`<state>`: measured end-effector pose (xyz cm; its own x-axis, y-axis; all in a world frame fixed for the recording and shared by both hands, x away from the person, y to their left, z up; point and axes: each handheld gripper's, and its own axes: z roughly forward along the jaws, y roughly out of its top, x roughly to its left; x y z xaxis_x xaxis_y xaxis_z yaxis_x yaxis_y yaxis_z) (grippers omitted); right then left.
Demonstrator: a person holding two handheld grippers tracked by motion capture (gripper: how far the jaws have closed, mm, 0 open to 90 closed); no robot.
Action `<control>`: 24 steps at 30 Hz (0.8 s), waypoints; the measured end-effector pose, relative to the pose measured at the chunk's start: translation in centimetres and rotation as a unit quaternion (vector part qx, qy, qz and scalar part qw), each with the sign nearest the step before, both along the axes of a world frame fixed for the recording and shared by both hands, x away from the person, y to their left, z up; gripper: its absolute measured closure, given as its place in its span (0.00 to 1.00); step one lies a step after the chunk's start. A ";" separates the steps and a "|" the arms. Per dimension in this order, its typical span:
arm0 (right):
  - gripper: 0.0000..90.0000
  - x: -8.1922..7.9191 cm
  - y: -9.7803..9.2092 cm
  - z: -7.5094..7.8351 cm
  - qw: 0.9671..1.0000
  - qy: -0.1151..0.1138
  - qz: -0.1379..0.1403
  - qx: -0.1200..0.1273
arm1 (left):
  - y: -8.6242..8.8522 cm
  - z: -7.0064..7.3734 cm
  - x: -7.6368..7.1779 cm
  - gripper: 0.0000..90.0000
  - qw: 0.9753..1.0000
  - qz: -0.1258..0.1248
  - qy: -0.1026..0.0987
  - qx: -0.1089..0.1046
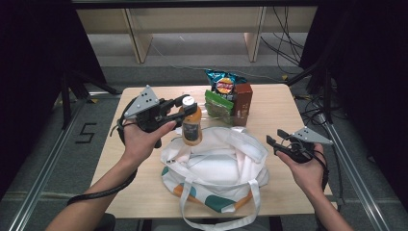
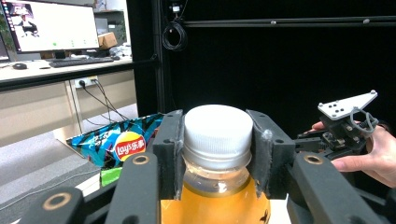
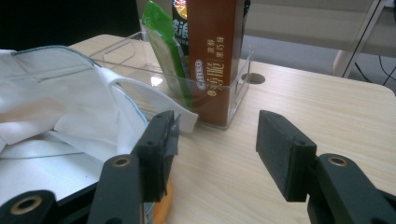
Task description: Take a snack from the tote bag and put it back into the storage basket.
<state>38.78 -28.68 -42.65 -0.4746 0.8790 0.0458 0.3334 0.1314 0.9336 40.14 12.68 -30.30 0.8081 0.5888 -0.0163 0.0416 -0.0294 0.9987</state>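
Observation:
A bottle of orange drink (image 1: 191,126) with a white cap (image 2: 217,128) hangs upright over the left edge of a white tote bag (image 1: 216,168). My left gripper (image 1: 185,102) is shut on the bottle at its cap and neck, and both pads (image 2: 168,149) press against the cap. My right gripper (image 1: 275,142) is held open to the right of the bag, a little above the table, with nothing between its fingers (image 3: 161,144). That gripper (image 2: 322,137) also appears far off in the left gripper view.
A clear plastic bin (image 3: 236,91) at the back of the wooden table (image 1: 274,106) holds a brown cookie box (image 1: 243,102), a green packet (image 1: 217,103) and a blue chip bag (image 1: 223,83). The bag's straps (image 1: 192,211) hang over the table's front edge.

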 end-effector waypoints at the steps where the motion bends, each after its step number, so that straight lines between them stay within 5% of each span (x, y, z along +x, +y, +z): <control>1: 0.53 0.0 0.0 0.0 1.000 0.000 0.001 -0.001 | 0.0 0.0 0.0 0.65 1.000 0.000 0.000 0.000; 24: 0.53 0.0 0.1 0.0 1.000 0.011 0.005 0.005 | 0.1 0.5 1.0 0.65 1.000 0.013 -0.007 -0.006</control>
<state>38.78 -28.56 -42.67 -0.4828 0.8733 0.0656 0.3519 0.1249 0.9277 41.18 12.80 -29.78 0.7921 0.6102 -0.0120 0.0275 -0.0160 0.9995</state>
